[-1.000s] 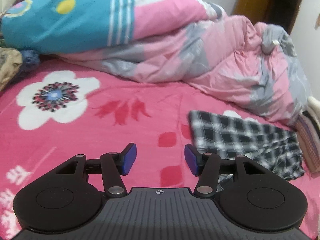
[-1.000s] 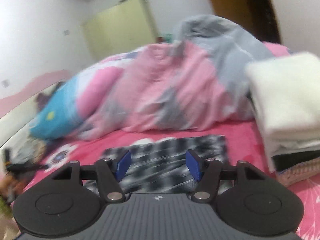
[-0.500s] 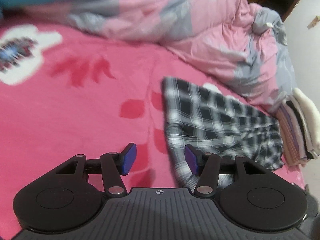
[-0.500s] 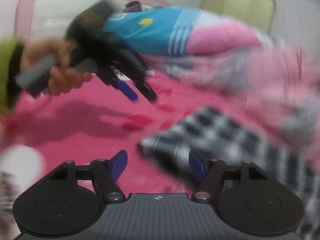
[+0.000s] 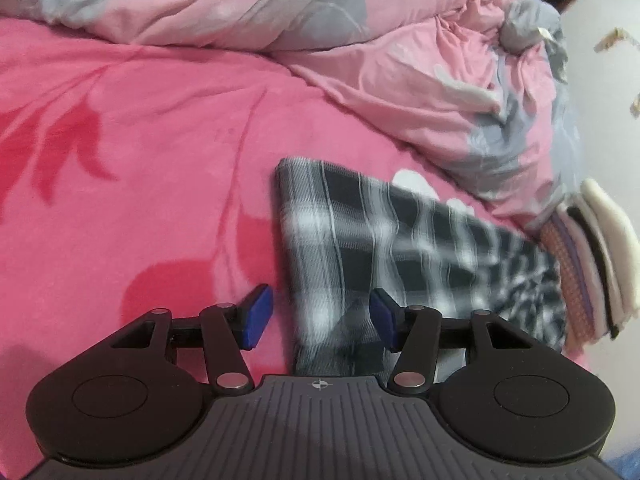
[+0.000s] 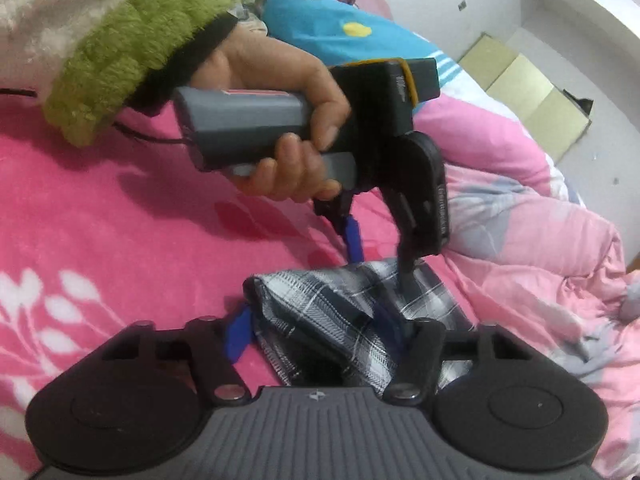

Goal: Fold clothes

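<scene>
Plaid garment: the black-and-white checked garment (image 5: 400, 248) lies partly folded on the pink bed cover (image 5: 140, 168), its near end bunched up beneath both grippers and its far end running toward the stack of folded clothes (image 5: 592, 264).
Step in hand: reaching for the near edge to make the next fold; by my reading neither gripper has a hold yet.
Left gripper: the left gripper (image 5: 318, 318) stands half open over the garment's left edge, one blue pad above bare bed cover and the other above plaid, nothing pinched. The right wrist view shows it in the person's left hand (image 6: 280, 120), fingers tilted down just over the cloth.
Right gripper: the right gripper (image 6: 316, 338) has its jaws closing, with a raised ridge of plaid between them; the pads do not appear to press on it yet.
Next move: it likely calls for both pads to settle lower and close on the same edge, well apart along it, so the fabric lifts evenly.
Change from earlier: a second ago the left wrist view showed the garment small and off to the right, with a big white flower and the blue bedding in sight; now the plaid fills the middle. The right wrist view then faced the quilt (image 6: 520, 208) and the stack; now it looks down at the cloth and the other hand.
Surroundings: the rumpled pink-and-grey quilt lies behind the garment.
</scene>
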A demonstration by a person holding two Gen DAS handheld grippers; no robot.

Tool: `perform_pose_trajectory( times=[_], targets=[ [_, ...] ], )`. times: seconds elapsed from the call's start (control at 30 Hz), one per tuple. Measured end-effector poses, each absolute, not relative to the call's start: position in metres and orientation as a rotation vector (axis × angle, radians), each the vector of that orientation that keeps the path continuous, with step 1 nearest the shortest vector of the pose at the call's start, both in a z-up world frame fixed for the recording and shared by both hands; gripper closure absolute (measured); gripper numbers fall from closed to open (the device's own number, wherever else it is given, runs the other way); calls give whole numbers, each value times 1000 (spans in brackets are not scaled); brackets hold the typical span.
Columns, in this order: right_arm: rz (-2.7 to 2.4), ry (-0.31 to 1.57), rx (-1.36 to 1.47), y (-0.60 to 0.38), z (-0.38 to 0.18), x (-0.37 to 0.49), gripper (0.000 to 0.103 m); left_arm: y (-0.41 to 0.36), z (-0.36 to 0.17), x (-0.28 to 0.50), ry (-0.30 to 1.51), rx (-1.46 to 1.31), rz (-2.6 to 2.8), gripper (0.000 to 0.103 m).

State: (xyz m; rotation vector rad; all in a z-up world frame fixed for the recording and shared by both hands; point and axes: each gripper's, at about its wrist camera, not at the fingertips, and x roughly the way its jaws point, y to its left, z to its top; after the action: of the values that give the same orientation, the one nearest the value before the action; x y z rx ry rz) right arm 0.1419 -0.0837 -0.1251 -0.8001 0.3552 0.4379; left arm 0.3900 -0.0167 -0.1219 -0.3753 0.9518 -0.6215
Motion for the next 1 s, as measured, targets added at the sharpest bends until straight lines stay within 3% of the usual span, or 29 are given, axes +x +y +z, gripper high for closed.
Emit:
perform_pose_trajectory(
  times=[0.07,0.1,0.2,0.23,0.3,0.7,1.0],
  targets=[
    [429,345,-826,-83,-127,140,50,-20,-124,395,941,-398,-626,52],
    [414,342,-846,-80,-129,140,61,-23,-125,396,932,-399,-625,55],
    [348,358,-879,-78,-136,147,81,-30,-129,397,905,-401,-615,73],
    [325,363,-890,-77,-139,149,90,-31,-130,396,898,-403,-607,87],
    [318,354,-875,-77,-136,148,96,-31,-130,394,890,-415,-589,95],
    [341,317,-791,-69,-100,109,97,-12,-79,354,842,-406,-543,100],
    [454,298,-739,-21,-73,61,97,62,-44,304,824,-314,-452,100]
  ],
)
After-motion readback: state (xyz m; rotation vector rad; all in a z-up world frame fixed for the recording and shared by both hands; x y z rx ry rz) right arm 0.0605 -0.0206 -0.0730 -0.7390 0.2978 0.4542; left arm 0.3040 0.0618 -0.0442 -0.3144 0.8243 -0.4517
